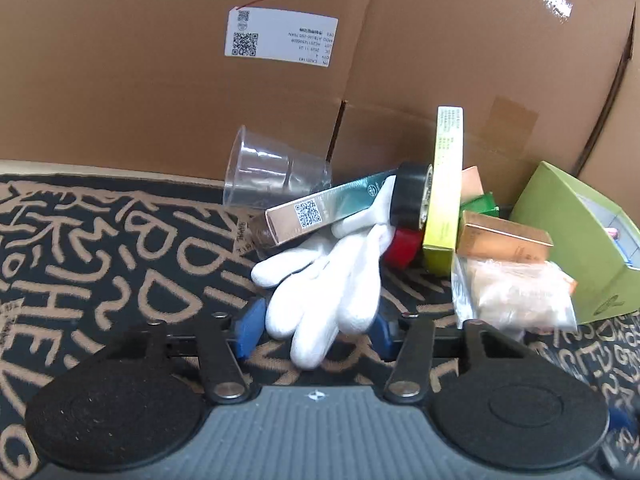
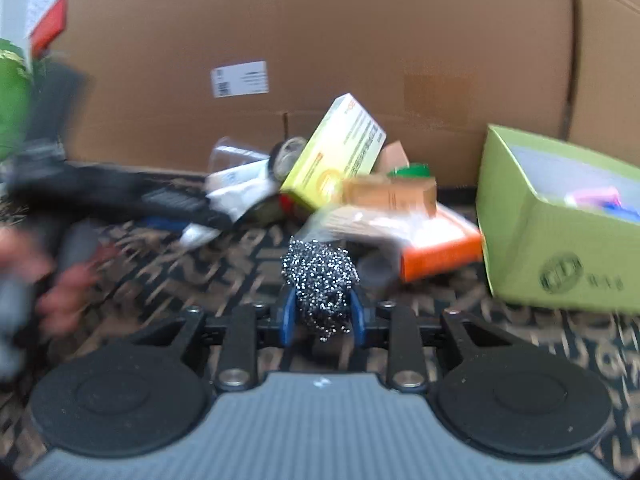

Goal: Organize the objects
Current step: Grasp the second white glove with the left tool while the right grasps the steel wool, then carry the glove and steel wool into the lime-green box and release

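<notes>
A white glove (image 1: 328,280) lies on the patterned mat, its fingers reaching between the blue pads (image 1: 250,328) of my left gripper (image 1: 316,328). The pads stand close at either side without squeezing it, so the gripper is open. Behind the glove a pile holds a silver-green long box (image 1: 320,208), a black tape roll (image 1: 412,196), a red roll (image 1: 404,246) and a yellow-green box (image 1: 444,192). In the right wrist view my right gripper (image 2: 322,320) is shut on a steel wool scourer (image 2: 320,280), just above the mat.
A clear plastic cup (image 1: 272,172) lies on its side against the cardboard wall (image 1: 160,100). An open green box (image 2: 560,240) with items inside stands on the right. Beside it are an orange box (image 2: 440,252), a gold box (image 1: 504,240) and a plastic bag (image 1: 516,296). A person's blurred hand (image 2: 60,288) is at the left.
</notes>
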Demonstrator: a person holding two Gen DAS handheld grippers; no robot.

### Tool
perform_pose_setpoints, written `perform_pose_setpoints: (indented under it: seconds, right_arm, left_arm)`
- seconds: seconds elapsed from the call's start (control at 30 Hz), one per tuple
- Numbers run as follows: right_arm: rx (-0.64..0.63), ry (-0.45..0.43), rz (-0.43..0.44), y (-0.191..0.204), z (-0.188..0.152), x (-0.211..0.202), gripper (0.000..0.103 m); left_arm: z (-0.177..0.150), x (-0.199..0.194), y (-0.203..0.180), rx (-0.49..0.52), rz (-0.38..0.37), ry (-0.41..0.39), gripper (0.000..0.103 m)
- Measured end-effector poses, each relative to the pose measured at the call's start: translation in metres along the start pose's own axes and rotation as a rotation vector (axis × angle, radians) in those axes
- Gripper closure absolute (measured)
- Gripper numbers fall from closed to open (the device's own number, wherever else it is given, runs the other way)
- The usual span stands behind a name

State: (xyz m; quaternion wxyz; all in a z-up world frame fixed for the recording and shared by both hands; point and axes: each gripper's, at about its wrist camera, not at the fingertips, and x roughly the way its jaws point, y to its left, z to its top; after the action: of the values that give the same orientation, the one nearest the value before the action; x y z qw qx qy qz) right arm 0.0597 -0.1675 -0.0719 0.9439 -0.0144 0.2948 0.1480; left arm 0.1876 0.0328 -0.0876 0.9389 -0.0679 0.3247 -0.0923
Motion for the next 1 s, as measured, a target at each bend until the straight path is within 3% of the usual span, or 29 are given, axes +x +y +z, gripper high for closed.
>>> perform_pose_setpoints:
  seconds: [0.03,0.07,0.1,0.17,0.47,0.57,0.63,0.67,0.73,0.77,0.8,0.93,1.0]
  right_arm:
    - [0.010,0.010,0.015,-0.002,-0.007,-0.010,0.076]
    - [0.020,0.022,0.025,-0.004,-0.013,-0.018,0.075]
    - [0.030,0.026,0.030,-0.005,-0.017,-0.026,0.075]
    - [0.058,0.028,0.038,-0.007,-0.021,-0.036,0.075]
    - [0.075,0.016,0.069,-0.009,-0.033,-0.063,0.075]
    - [0.074,0.025,0.069,-0.010,-0.040,-0.070,0.074]
    - [0.068,0.029,0.062,-0.009,-0.045,-0.075,0.070]
    - [0.064,0.027,0.055,-0.008,-0.046,-0.077,0.067]
    - [0.053,0.016,0.037,-0.006,-0.048,-0.081,0.050]
    - [0.047,0.008,0.025,-0.005,-0.047,-0.083,0.047]
    - [0.040,0.001,0.018,-0.005,-0.047,-0.083,0.044]
    - [0.044,-0.011,0.012,-0.006,-0.043,-0.083,0.034]
    - [0.047,-0.012,0.015,-0.005,-0.043,-0.082,0.033]
  left_arm:
    - [0.000,0.002,-0.003,0.023,0.013,0.000,0.059]
    - [0.000,0.003,-0.007,0.048,0.024,0.006,0.076]
    - [0.000,0.002,-0.009,0.064,0.028,0.007,0.086]
    - [-0.003,-0.003,-0.009,0.055,-0.007,0.031,0.092]
    - [-0.069,-0.108,-0.017,0.087,-0.123,0.075,0.093]
    - [-0.091,-0.134,-0.013,0.082,-0.128,0.086,0.093]
    - [-0.103,-0.146,-0.009,0.046,-0.115,0.099,0.085]
    - [-0.107,-0.151,-0.005,0.026,-0.110,0.103,0.073]
    - [-0.108,-0.158,0.000,-0.009,-0.106,0.096,0.051]
    - [-0.107,-0.162,0.001,-0.022,-0.105,0.080,0.038]
    - [-0.104,-0.165,0.000,-0.026,-0.108,0.049,0.031]
    - [-0.086,-0.157,-0.019,0.051,-0.109,-0.047,0.019]
    - [-0.081,-0.138,-0.029,0.095,-0.092,-0.046,0.017]
